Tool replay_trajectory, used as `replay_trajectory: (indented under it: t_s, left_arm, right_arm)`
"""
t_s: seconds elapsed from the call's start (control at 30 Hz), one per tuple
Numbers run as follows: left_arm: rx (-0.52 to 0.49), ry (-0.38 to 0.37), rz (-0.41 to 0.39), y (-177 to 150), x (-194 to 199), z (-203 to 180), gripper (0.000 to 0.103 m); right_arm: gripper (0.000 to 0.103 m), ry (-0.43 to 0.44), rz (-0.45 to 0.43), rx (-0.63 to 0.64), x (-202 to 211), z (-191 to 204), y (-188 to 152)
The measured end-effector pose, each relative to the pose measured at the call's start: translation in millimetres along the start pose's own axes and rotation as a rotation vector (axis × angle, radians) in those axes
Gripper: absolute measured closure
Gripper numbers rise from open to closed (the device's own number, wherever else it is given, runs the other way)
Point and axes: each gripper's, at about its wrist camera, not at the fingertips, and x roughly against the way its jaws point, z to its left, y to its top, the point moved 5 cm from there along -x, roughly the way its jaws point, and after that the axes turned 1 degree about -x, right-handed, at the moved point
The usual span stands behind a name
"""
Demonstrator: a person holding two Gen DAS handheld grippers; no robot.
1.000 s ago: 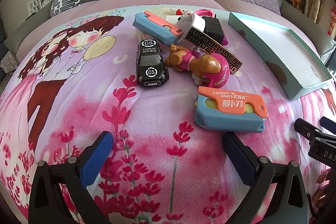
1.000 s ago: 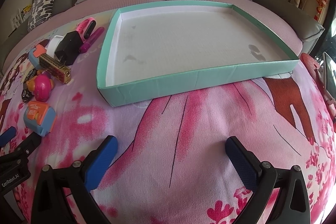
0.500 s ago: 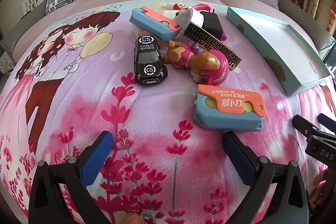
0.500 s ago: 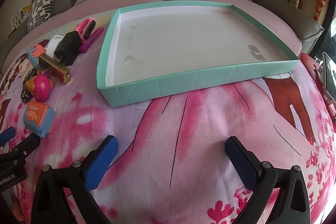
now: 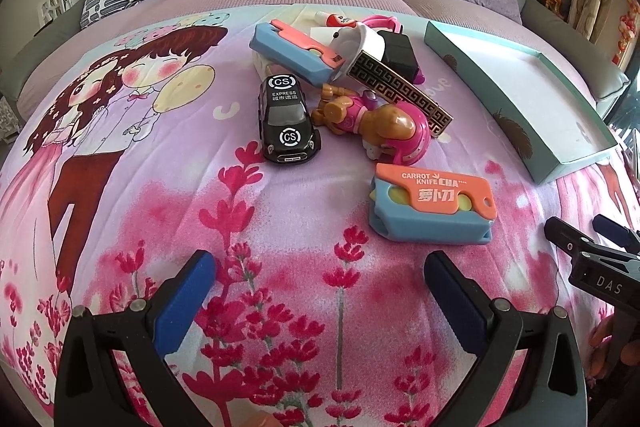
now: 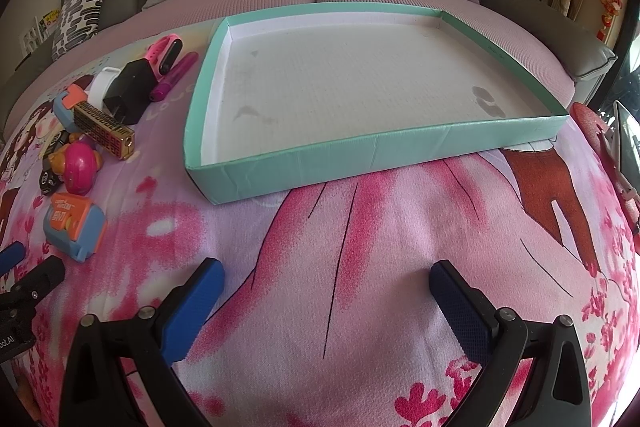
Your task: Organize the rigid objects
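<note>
Orange-blue carrot knife (image 5: 432,207) | just beyond left hand-held gripper (image 5: 318,287) (jaws apart)

The teal tray (image 5: 516,115) is cut by the right frame edge. A white object (image 5: 360,43) lies half hidden under the pile; what it is stays unclear.

The left wrist camera hovers low over the blanket, facing the toy pile at 12 o'clock. The right wrist camera faces the teal tray (image 6: 400,143). Both catch the carrot knife toy (image 5: 432,205).
</note>
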Motion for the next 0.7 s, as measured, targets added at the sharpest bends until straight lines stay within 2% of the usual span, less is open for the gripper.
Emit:
replay_trajectory:
  t_s: [0.53, 0.7]
  left_arm:
    - [0.033, -0.029, -0.021, 2.3, 5.8, 10.2, 0.000]
    - [0.065, -0.027, -0.075, 14.9, 25.7, 26.2, 0.000]
  right_arm:
    - [0.000, 0.009, -0.002, 0.005, 2.7, -3.4, 2.3]
    - [0.000, 0.025, -0.084, 0.047, 26.9, 9.7, 13.8]
